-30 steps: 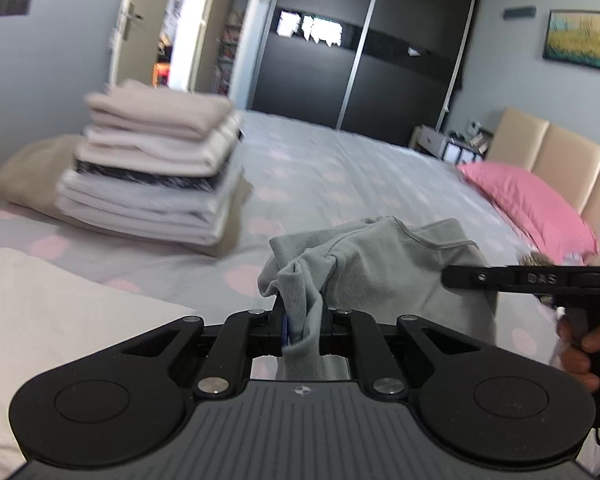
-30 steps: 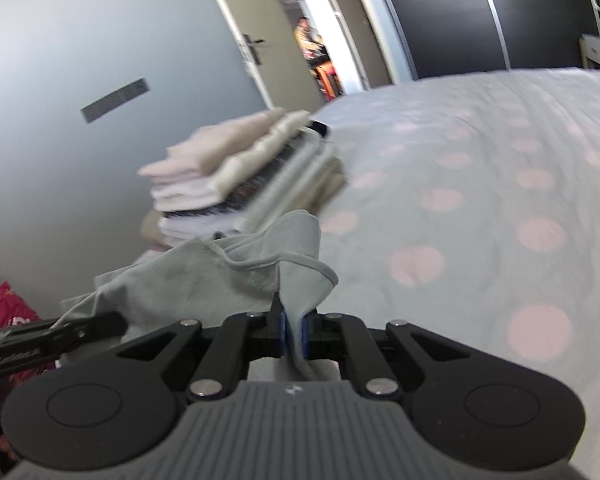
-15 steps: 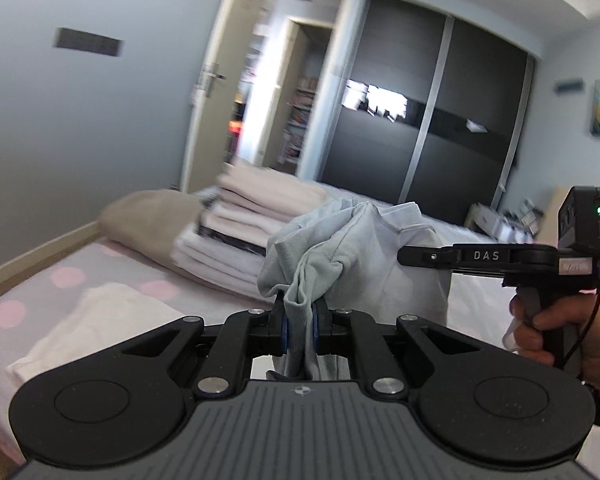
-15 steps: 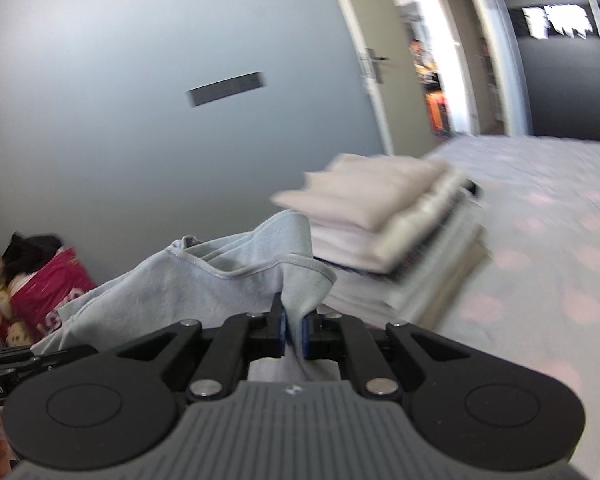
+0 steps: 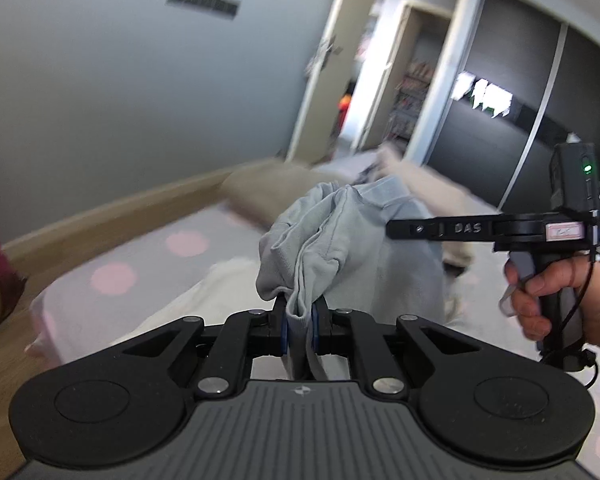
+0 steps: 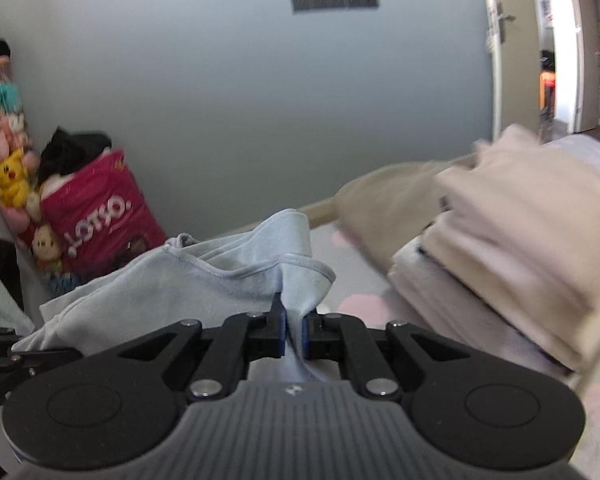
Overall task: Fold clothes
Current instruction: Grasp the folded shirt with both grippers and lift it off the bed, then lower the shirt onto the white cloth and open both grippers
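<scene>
A light grey garment point(image 5: 352, 240) hangs in the air between both grippers, bunched at each end. My left gripper point(image 5: 299, 330) is shut on one gathered end of it. My right gripper point(image 6: 293, 334) is shut on another edge of the same garment point(image 6: 204, 284), near a stitched hem. In the left wrist view the right gripper's black body point(image 5: 500, 230) shows at the right, held by a hand point(image 5: 548, 292). A stack of folded beige and white clothes point(image 6: 512, 240) sits on the bed to the right in the right wrist view, blurred.
The bed has a grey cover with pink dots point(image 5: 140, 276) and a white cloth point(image 5: 196, 304) lying on it. A beige pillow point(image 5: 268, 196) lies near the wall. A pink bag point(image 6: 100, 220) and soft toys point(image 6: 8, 184) stand in the corner. An open door point(image 5: 380, 92) and dark wardrobe point(image 5: 540, 120) lie behind.
Both grippers have swung left with the grey garment held between them and lifted slightly. The views now face the grey wall and corner instead of the bed; the folded stack has shifted right.
</scene>
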Available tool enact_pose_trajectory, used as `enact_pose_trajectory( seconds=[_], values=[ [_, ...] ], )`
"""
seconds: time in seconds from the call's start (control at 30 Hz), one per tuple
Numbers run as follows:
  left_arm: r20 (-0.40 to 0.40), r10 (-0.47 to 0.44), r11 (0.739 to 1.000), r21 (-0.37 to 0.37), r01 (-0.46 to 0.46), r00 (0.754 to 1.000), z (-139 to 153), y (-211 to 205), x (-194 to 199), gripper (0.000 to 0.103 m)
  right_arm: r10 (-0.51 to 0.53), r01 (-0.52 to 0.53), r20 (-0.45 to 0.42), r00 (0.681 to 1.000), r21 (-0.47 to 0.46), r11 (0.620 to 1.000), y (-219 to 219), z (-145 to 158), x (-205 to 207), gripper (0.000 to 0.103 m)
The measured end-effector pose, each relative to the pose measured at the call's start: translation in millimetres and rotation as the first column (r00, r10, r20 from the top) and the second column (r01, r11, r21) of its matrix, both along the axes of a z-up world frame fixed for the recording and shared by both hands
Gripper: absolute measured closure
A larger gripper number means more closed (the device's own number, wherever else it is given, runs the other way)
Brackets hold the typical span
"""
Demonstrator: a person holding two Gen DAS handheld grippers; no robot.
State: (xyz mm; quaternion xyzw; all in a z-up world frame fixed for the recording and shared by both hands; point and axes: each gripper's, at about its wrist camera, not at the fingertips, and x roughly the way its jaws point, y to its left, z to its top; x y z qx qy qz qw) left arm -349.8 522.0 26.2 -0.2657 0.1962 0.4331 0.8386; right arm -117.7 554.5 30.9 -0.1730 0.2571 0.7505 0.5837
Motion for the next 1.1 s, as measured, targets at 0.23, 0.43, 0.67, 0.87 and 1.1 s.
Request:
enact_pose_trajectory(
  seconds=[0.23,0.43,0.67,0.87,1.1],
  values=[
    [-0.127,0.014,0.991,-0.127,-0.031,0.992,-38,69,-2,0.094,0.039,-0.034,0.043,0.998,-0.113,0.993,68,-46,-20,0.095],
    [-0.22,-0.004,0.982,-0.186,-0.038,0.975,-70,99,6,0.094,0.043,-0.033,0.052,0.998,-0.184,0.982,104,-84,-24,0.095],
    [-0.257,-0.017,0.97,-0.24,-0.047,0.966,-104,108,-4,0.094,0.051,-0.037,0.052,0.997,-0.239,0.97,126,-118,-27,0.094],
    [-0.296,-0.025,0.963,-0.263,-0.056,0.955,-116,115,0,0.092,0.017,-0.001,0.057,0.998,-0.276,0.961,138,-134,-29,0.085],
    [-0.347,0.008,0.98,-0.184,-0.077,0.938,-94,106,5,0.078,-0.023,0.037,0.068,0.997,-0.225,0.974,120,-104,-12,0.066]
  ],
)
